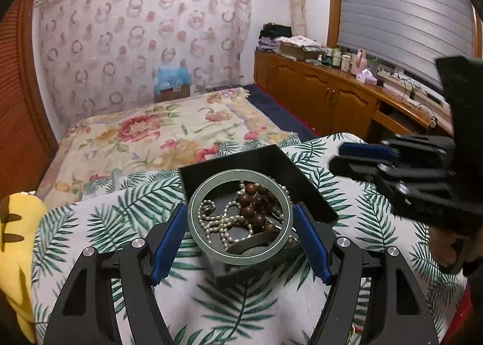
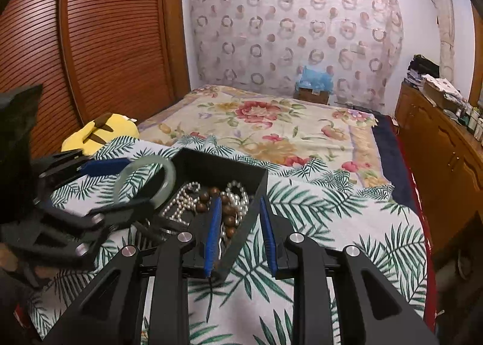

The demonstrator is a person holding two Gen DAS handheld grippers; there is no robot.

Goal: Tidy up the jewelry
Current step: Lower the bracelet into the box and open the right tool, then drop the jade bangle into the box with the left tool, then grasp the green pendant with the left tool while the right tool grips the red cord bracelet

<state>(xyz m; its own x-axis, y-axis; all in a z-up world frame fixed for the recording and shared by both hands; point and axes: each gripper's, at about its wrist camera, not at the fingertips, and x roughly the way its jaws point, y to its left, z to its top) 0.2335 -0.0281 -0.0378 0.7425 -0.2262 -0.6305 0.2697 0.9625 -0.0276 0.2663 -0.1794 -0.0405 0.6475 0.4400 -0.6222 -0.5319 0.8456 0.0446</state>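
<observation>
Leaf-print bedcover (image 1: 90, 224) — left claw (image 1: 241, 231) clamps jade bangle (image 1: 196, 224) over black tray (image 1: 302, 173); right claw (image 2: 238, 230) part-open, empty, straddling tray wall.

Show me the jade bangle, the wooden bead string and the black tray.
jade bangle (image 1: 196, 225), left wrist view, left side of the ring.
wooden bead string (image 1: 249, 210), left wrist view, one brown bead.
black tray (image 2: 232, 171), right wrist view, far inner wall.

Soft, even indoor light is filling both views, casting only faint shadows. The fisheye lenses are bending the wardrobe (image 2: 99, 43) and blinds (image 1: 404, 13) and darkening the corners. The other gripper is blurring at each frame's side, while the near bangle (image 1: 240, 216) is staying sharp.
</observation>
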